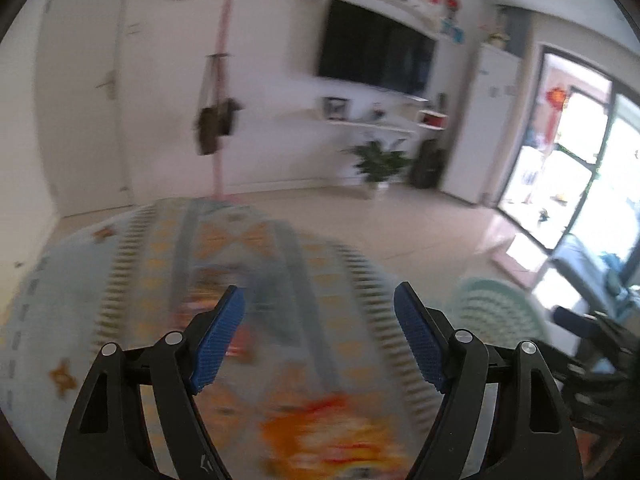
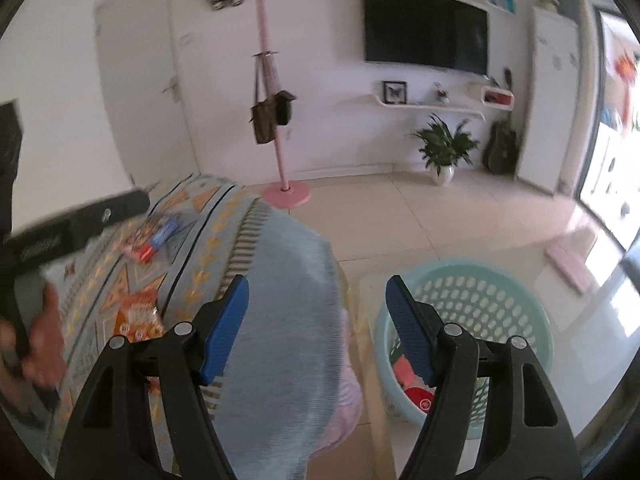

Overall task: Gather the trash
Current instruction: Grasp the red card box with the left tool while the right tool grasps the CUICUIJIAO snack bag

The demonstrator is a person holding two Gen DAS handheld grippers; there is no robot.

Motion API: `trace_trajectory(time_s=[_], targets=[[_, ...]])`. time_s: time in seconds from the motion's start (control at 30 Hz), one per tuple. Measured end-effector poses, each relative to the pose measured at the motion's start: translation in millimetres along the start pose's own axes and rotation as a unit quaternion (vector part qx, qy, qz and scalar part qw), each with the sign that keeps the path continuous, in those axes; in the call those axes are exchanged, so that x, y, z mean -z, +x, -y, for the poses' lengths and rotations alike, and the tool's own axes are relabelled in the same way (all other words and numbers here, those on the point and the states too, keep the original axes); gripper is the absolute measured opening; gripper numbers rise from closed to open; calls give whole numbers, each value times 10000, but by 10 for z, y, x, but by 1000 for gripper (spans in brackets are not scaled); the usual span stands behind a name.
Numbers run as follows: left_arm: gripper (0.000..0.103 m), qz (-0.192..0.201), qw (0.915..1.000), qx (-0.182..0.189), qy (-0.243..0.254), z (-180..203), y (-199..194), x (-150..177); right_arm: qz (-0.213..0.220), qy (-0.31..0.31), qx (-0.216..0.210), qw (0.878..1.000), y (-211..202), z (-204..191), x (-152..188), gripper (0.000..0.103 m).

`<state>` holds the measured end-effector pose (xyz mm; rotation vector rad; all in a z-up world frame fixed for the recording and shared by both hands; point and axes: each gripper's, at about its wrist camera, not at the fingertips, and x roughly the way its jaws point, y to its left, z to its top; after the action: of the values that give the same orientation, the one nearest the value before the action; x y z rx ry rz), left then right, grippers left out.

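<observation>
My left gripper (image 1: 319, 300) is open and empty above a table with a patterned blue and orange cloth (image 1: 160, 264). The view is blurred; an orange snack wrapper (image 1: 332, 432) lies below it and a red-blue wrapper (image 1: 208, 312) by the left finger. My right gripper (image 2: 317, 292) is open and empty over the cloth's right edge (image 2: 288, 300). In the right wrist view an orange wrapper (image 2: 138, 314) and a red-blue wrapper (image 2: 154, 240) lie on the cloth. A mint perforated basket (image 2: 480, 300) stands on the floor to the right, with red trash (image 2: 418, 398) inside. It also shows in the left wrist view (image 1: 496, 312).
The left gripper's black body (image 2: 72, 228) and a hand (image 2: 44, 344) show at the right view's left edge. A pink coat stand (image 2: 286, 192), a potted plant (image 2: 444, 152), a wall TV (image 2: 426, 34) and a guitar (image 2: 500, 148) stand beyond. A pink mat (image 2: 570, 264) lies by the glass door.
</observation>
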<state>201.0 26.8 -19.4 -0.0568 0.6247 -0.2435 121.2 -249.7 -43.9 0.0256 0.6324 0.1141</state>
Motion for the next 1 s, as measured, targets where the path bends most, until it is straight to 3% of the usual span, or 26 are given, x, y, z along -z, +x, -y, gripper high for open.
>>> trace_trajectory(time_s=[0.1, 0.23, 0.43, 0.5, 0.53, 0.57, 0.77, 0.83, 1.0], targets=[[86, -85, 9988, -446, 195, -270, 150, 36, -55, -111, -312, 9994, 16, -245, 39, 67], [87, -579, 9973, -455, -64, -520, 466, 48, -209, 31, -985, 9949, 95, -537, 154, 67], [79, -1158, 9915, -530, -276, -622, 808, 74, -627, -355, -1128, 9910, 320, -1023, 381, 67], [72, -1279, 9891, -656, -317, -650, 878, 58, -696, -431, -1178, 9897, 366, -1129, 403, 67], [70, -1263, 9890, -714, -283, -647, 884, 40, -730, -465, -1189, 9891, 388, -1170, 412, 67], [61, -1262, 9895, -653, -252, -641, 887, 24, -762, -480, -1198, 9887, 402, -1202, 425, 67], [59, -1190, 9898, -500, -599, -749, 733, 85, -1030, -479, -1335, 9845, 526, -1306, 470, 75], [59, -1165, 9892, -488, -741, -791, 588, 144, -1074, -547, -1353, 9834, 540, -1355, 480, 81], [58, -828, 9879, -624, -1150, -892, 70, 368, -1271, -536, -1297, 9819, 642, -1410, 512, 83]])
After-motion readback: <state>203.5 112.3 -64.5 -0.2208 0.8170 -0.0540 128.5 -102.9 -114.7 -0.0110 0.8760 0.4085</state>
